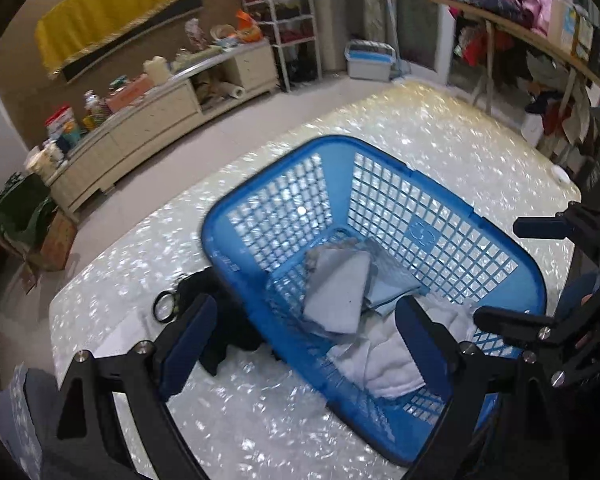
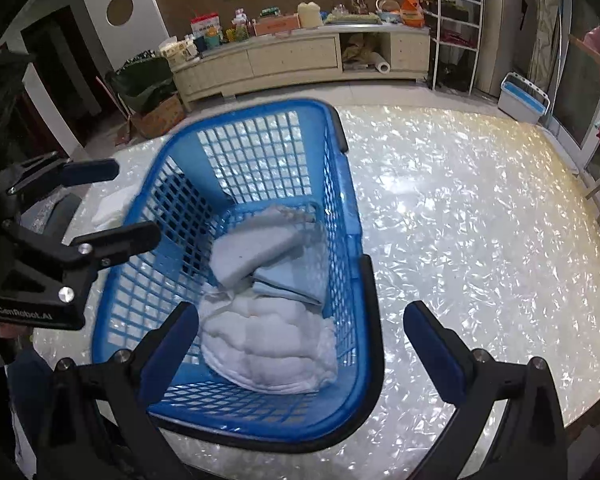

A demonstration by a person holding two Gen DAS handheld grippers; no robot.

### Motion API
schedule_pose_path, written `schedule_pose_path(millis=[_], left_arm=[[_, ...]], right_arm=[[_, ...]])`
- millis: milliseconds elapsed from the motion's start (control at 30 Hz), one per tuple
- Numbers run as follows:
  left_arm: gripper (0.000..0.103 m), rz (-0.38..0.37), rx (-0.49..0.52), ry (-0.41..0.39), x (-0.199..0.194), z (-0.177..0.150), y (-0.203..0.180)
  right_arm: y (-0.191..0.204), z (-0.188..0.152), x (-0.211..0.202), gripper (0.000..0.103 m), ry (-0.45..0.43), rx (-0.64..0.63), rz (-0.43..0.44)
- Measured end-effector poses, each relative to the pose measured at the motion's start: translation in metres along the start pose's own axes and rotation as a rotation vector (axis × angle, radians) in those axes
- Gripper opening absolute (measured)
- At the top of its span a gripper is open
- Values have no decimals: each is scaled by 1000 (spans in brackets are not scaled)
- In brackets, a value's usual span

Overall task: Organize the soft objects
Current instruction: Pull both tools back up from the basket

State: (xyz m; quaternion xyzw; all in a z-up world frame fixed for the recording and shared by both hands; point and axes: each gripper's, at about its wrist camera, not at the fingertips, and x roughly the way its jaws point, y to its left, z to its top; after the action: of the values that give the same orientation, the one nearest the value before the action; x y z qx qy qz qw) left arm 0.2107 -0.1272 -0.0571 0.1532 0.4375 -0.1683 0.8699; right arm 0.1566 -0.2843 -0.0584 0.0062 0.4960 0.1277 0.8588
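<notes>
A blue plastic laundry basket (image 1: 380, 148) (image 2: 260, 106) stands on the table. Inside lie a folded grey cloth (image 1: 336, 296) (image 2: 252, 248), a folded light-blue cloth (image 1: 396, 284) (image 2: 296, 280) and a rumpled white towel (image 1: 388, 360) (image 2: 268, 344). My left gripper (image 1: 306, 344) (image 2: 136, 202) hovers open above the basket's left rim, holding nothing. My right gripper (image 2: 302, 340) (image 1: 498, 271) is open too, over the basket's near right side, and empty. A black soft item (image 1: 224, 320) with ring-shaped parts lies on the table just left of the basket. A white cloth (image 2: 112, 204) lies beside it.
The table (image 2: 460, 220) has a glossy pearl-patterned top, bare to the right of the basket. A small white object (image 1: 560, 176) sits near its far edge. A low cream cabinet (image 2: 300, 56) with clutter lines the far wall.
</notes>
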Motion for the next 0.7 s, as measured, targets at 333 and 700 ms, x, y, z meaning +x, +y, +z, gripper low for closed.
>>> schedule_pose_path(millis=[333,700], left_arm=[[103,12,-82,-77,-54,-34,24],[103,70,-140,-83,-88,-76,53]], right_arm=[[33,1,-23,103,-45,-35,18],[72,4,-22,103,-60,-65,39]])
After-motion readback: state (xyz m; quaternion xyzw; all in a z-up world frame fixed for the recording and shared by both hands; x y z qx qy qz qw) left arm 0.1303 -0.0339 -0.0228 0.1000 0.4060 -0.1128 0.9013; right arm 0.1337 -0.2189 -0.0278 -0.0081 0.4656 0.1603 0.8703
